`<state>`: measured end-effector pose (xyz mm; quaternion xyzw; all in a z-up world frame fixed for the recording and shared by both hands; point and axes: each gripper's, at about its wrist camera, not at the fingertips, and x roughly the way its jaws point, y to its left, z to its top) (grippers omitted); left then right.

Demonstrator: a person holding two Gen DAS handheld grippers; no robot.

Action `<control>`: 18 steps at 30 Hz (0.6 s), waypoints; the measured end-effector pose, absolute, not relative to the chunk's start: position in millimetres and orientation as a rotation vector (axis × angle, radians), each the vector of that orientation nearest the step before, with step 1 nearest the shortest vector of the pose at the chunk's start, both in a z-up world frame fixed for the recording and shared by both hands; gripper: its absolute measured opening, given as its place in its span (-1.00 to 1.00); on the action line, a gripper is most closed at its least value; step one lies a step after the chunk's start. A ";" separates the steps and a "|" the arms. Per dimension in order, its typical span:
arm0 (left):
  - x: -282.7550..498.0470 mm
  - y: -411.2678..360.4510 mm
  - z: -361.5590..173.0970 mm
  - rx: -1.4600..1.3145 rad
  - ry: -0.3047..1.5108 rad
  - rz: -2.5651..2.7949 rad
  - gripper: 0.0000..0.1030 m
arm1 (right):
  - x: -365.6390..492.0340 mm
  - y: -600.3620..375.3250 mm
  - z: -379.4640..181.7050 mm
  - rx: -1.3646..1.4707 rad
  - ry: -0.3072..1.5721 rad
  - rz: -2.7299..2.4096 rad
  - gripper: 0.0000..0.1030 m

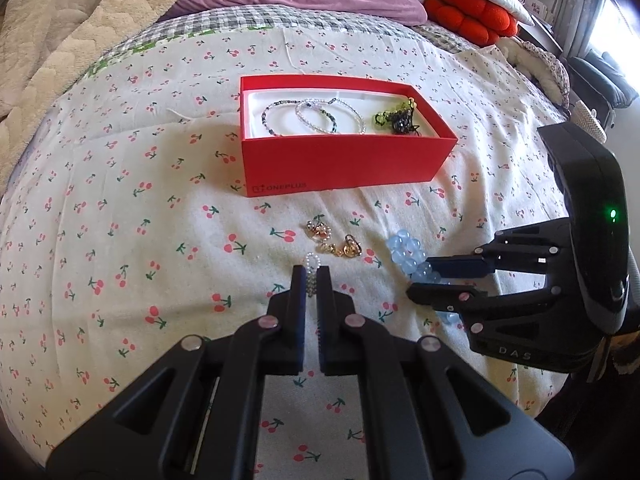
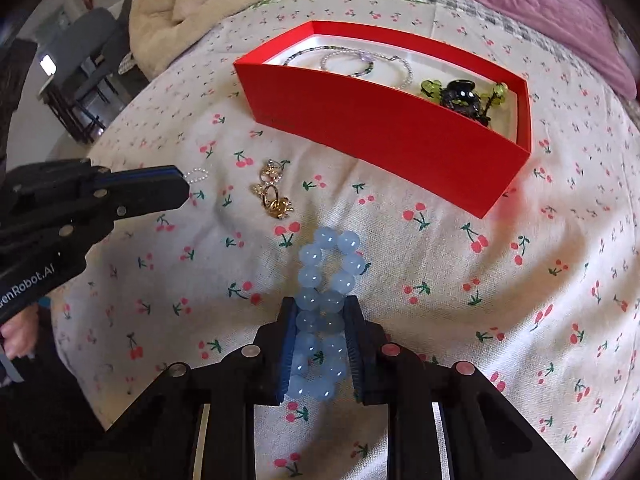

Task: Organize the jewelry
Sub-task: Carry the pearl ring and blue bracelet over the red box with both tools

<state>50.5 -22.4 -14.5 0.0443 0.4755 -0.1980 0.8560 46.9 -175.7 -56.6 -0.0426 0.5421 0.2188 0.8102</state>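
Right gripper (image 2: 320, 344) clamped on blue bead bracelet (image 2: 326, 280), beads squeezed between fingers, far loop on cherry-print bedsheet (image 2: 440, 264). Left gripper (image 1: 311, 280) pinches small pearl bracelet (image 1: 312, 261). Gold earrings (image 1: 334, 238) between them, near red box (image 1: 340, 160).

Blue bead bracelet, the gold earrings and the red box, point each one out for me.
blue bead bracelet (image 2: 326, 276): right wrist view, on the beads ahead of the fingers.
gold earrings (image 2: 274, 192): right wrist view, middle of the cluster.
red box (image 1: 340, 166): left wrist view, on its near outer wall.
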 end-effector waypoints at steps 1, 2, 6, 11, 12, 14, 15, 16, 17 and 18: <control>50.4 -21.8 -13.6 0.089 0.999 -0.418 -0.89 | 47.0 -176.9 -54.1 -0.074 1.162 0.481 -0.78; 50.5 -21.3 -12.6 0.086 0.997 -0.418 -0.89 | 46.1 -178.6 -50.1 -0.051 1.163 0.488 -0.78; 51.3 -18.9 -8.3 0.067 0.992 -0.418 -0.89 | 42.1 -181.6 -40.3 -0.013 1.154 0.505 -0.78; 51.2 -16.9 -1.0 0.049 0.977 -0.418 -0.89 | 39.3 -182.0 -27.9 0.009 1.135 0.516 -0.78; 51.3 -16.7 1.3 0.045 0.972 -0.420 -0.89 | 38.9 -181.5 -24.5 0.015 1.129 0.518 -0.78; 52.0 -16.6 5.3 0.037 0.964 -0.423 -0.89 | 37.6 -180.1 -15.8 0.021 1.112 0.520 -0.78; 52.8 -16.3 7.8 0.031 0.959 -0.424 -0.89 | 37.8 -180.2 -11.6 0.030 1.103 0.522 -0.78; 53.6 -16.3 10.8 0.025 0.953 -0.425 -0.89 | 39.5 -179.7 -7.8 0.042 1.095 0.522 -0.78; 54.6 -16.6 14.3 0.018 0.946 -0.426 -0.89 | 40.7 -179.6 -1.9 0.050 1.084 0.518 -0.78; 55.3 -16.6 16.6 0.013 0.941 -0.428 -0.89 | 42.2 -179.2 3.5 0.056 1.074 0.514 -0.78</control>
